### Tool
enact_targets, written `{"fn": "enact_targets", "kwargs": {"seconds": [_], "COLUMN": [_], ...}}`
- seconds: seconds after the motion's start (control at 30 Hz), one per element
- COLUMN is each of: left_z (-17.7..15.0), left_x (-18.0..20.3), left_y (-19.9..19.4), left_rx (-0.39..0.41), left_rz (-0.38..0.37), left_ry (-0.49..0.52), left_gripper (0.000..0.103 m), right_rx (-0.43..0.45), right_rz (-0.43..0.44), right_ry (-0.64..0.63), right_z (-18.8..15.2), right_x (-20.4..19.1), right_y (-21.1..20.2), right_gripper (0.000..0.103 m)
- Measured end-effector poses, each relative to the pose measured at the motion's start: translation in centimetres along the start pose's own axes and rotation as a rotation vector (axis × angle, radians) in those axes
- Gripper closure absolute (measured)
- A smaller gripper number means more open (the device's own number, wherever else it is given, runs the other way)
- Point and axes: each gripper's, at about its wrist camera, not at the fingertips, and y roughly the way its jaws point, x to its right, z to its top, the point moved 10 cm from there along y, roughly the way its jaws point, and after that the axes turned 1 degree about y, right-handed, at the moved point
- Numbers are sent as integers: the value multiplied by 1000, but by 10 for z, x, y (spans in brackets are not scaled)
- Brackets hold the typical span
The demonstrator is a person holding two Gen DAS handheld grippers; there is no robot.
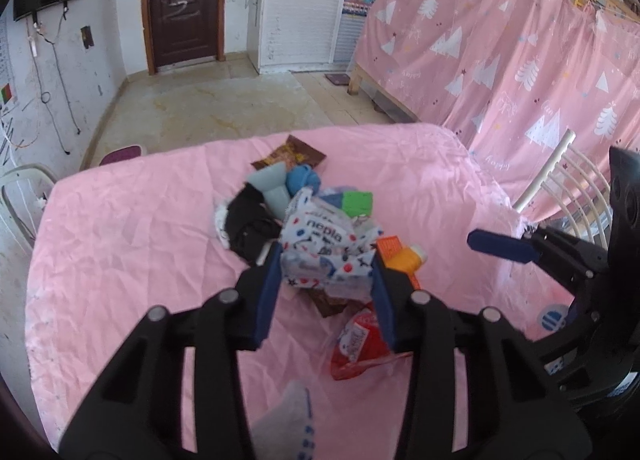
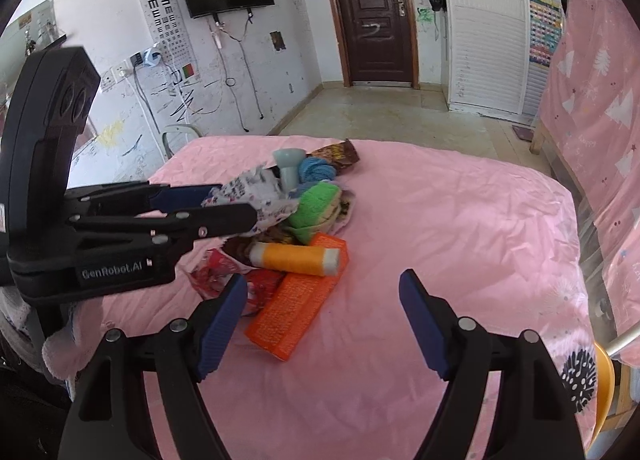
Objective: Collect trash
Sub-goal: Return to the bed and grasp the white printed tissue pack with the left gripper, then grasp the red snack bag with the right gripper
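A heap of trash and small items lies mid-table on the pink cloth [image 1: 120,220]. My left gripper [image 1: 326,280] is shut on a crumpled white tissue wrapper with red and blue dots [image 1: 320,248], held just above the heap; it also shows in the right wrist view [image 2: 256,196]. Under it lie a red wrapper [image 1: 360,340], a brown wrapper [image 1: 296,152] and an orange thread spool [image 2: 296,258] on an orange brush [image 2: 296,308]. My right gripper [image 2: 322,324] is open and empty, above the orange brush near the table's front.
The heap also holds a grey funnel-shaped piece [image 2: 288,166], blue yarn [image 2: 316,170], a green knitted item [image 2: 318,206] and black cloth [image 1: 248,220]. White chairs stand at the left [image 1: 20,196] and right [image 1: 568,180]. A pink curtain [image 1: 500,60] hangs to the right.
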Motion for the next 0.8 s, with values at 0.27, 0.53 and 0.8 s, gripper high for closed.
{"fn": "enact_targets", "kwargs": {"seconds": [0.27, 0.53, 0.8], "left_z": [12, 9, 5], "left_x": [-31, -53, -60], "left_y": [-29, -37, -40], "left_rx": [73, 88, 91], "left_rz": [27, 27, 20], "left_ry": [-64, -113, -128], "left_gripper": [63, 63, 63], "right_rx": [-9, -47, -107], "right_rz": [81, 126, 101], "right_ry": [-61, -116, -166], "right_z": [4, -3, -18], "right_x": [-37, -72, -84], "right_y": [3, 12, 27], "right_gripper": [34, 34, 34]}}
